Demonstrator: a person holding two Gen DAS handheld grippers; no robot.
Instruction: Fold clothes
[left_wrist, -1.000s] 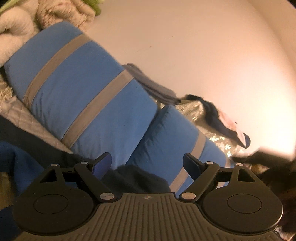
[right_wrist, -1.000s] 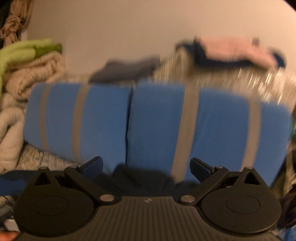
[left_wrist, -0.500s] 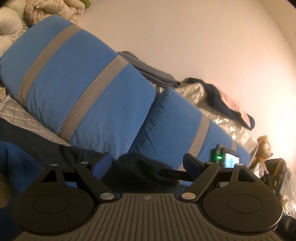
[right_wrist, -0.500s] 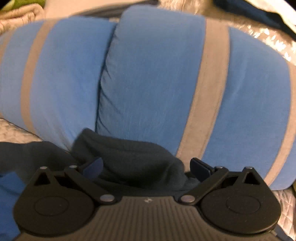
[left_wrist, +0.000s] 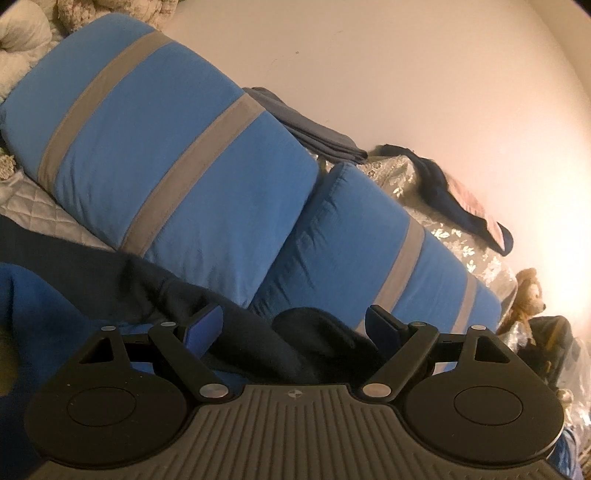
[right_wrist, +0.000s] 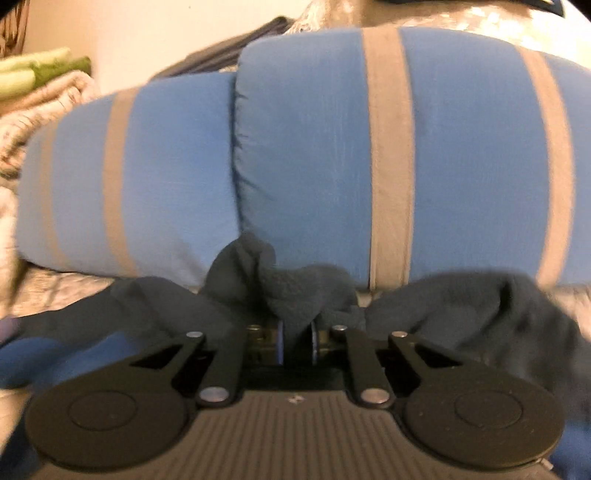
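Note:
A dark navy fleece garment (left_wrist: 258, 339) lies on the bed in front of two blue pillows. My left gripper (left_wrist: 293, 325) is open, its blue-padded fingers (left_wrist: 205, 323) on either side of a bunched fold of the garment, not closed on it. In the right wrist view my right gripper (right_wrist: 297, 341) is shut on a bunched ridge of the same dark garment (right_wrist: 280, 288), which rises between the pads. A brighter blue part of the garment (right_wrist: 55, 354) shows at lower left.
Two blue pillows with grey stripes (left_wrist: 166, 155) (right_wrist: 369, 147) lie against the wall behind the garment. Folded grey cloth (left_wrist: 317, 133) and a navy-and-pink garment (left_wrist: 461, 199) lie behind them. Cream blankets (right_wrist: 37, 107) are at left, a teddy bear (left_wrist: 526, 291) at right.
My right gripper has closed on the dark garment and pinched up a ridge of it. My left gripper stays open and has moved a little closer to the fabric.

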